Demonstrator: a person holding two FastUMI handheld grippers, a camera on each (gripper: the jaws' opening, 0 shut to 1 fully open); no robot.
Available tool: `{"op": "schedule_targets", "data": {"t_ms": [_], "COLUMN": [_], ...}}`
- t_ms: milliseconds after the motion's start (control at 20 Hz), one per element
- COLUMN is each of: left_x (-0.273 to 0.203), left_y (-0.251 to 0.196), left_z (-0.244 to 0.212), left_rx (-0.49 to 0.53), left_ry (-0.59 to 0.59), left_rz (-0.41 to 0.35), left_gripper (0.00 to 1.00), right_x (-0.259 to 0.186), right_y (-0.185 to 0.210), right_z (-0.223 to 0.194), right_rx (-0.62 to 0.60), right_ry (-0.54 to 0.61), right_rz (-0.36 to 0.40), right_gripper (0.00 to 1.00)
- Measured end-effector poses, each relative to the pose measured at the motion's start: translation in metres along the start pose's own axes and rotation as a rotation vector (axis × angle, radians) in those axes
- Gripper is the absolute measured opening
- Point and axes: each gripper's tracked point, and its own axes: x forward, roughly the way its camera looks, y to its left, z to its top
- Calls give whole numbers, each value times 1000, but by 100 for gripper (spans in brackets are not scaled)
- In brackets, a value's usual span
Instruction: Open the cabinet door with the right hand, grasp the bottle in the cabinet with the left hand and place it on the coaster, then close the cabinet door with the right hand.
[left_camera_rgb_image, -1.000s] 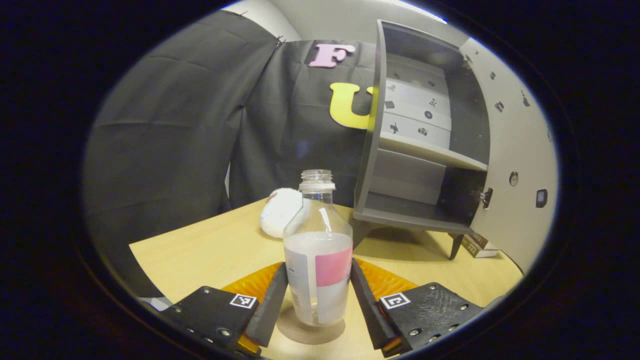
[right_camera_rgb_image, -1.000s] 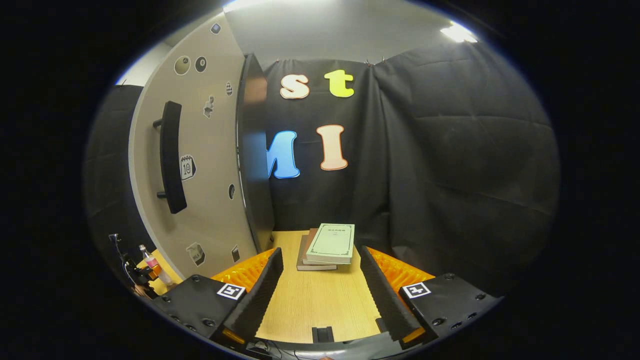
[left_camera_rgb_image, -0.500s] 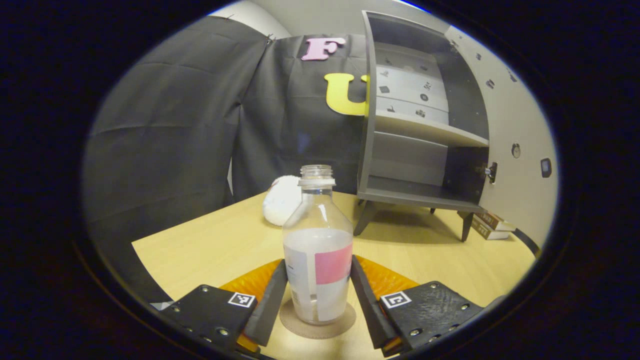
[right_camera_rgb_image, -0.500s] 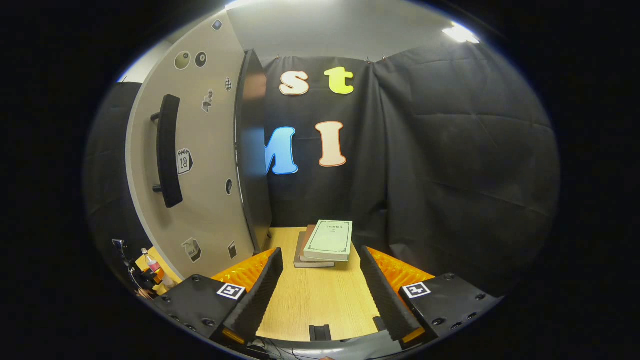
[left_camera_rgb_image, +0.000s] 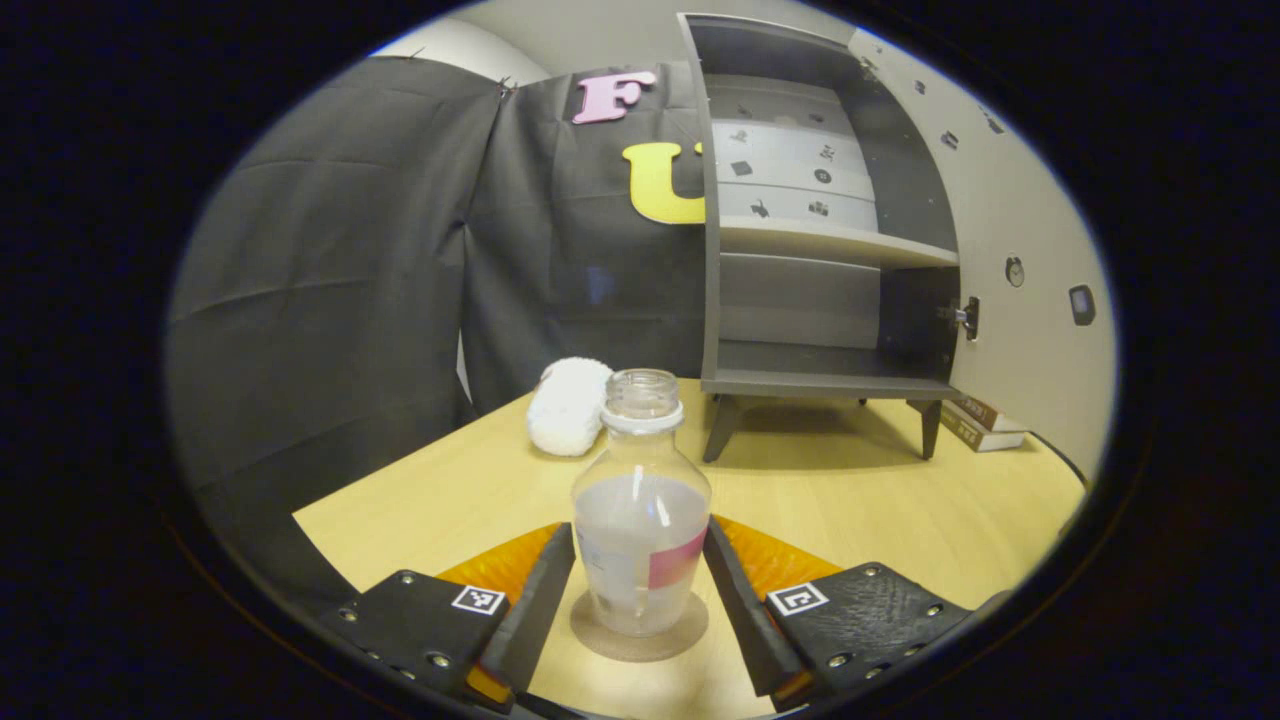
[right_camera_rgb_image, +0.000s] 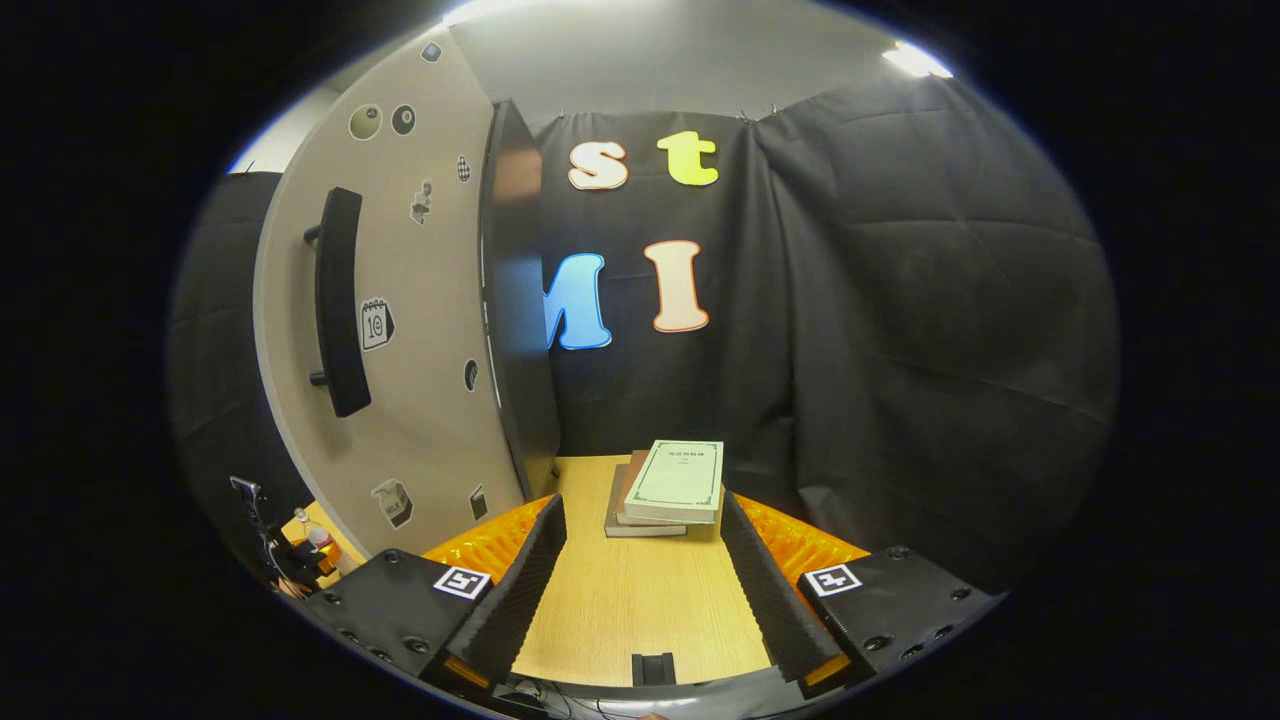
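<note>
Bottle upright on coaster, between left gripper fingers.

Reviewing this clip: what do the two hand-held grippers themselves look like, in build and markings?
Both look alike. The left hand-held gripper has two long flat fingers that splay outward, backed by ribbed orange pieces, on dark textured plates with screws; each plate bears a small square black-and-white tag. The right hand-held gripper shows the same build, with a small dark bracket low between its fingers. No sleeve can be made out.

Clear bottle with pink-and-white label, brown coaster, grey cabinet, pale wooden table
</note>
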Motion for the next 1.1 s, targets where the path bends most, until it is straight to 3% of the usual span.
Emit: {"op": "schedule_targets", "data": {"t_ms": [50,150,200,300,500,800,1050,1100], "left_x": [-4,-12,-16,-30,-61,-106,-121,-122], "left_y": [2,6,7,13,26,34,39,44], "left_z": [4,18,27,49,114,187,227,236], "left_rx": [1,-2,-1,3,-6,30,63,66], "left_ry": [-10,-29,-39,-66,-140,-216,-251,-265], "left_rz": [5,12,17,33,67,54,-15,-24], "left_gripper": [80,77,77,78,78,77,78,78], "right_x": [0,0,0,2,14,19,21,22], "right_y": [2,6,8,15,35,70,101,102], "right_z": [2,9,14,25,61,99,117,122], "right_rx": [1,4,7,22,57,42,33,29], "right_ry": [-6,-22,-33,-55,-113,-198,-221,-234], "right_rz": [11,38,52,86,177,257,256,221], "right_gripper": [98,98,93,98,98,98,98,98]}}
